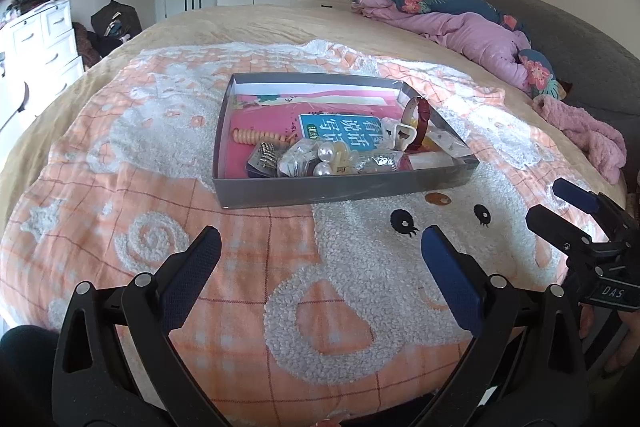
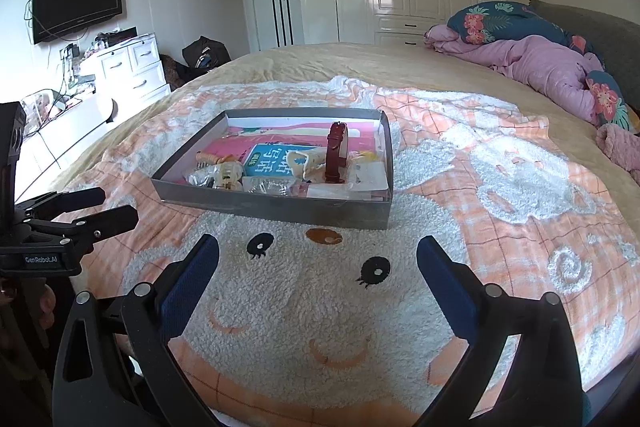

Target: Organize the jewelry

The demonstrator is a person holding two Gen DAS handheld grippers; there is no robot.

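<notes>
1. Hovering over the blanket (image 1: 280, 307), the left claw (image 1: 320, 247) is spread wide and holds nothing; the right claw (image 2: 318, 255) is spread and empty too, just to its right.
2. Ahead of both claws lies the grey tray (image 1: 340, 187).
3. Inside its near end sit pearls (image 1: 325, 157), clips and a red watch (image 2: 334, 155).

2 low wrist views, shared tray (image 1: 340, 187)

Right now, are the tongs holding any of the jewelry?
No. The left tongs and right tongs are both open and empty above the blanket; the jewelry lies in the grey box.
</notes>
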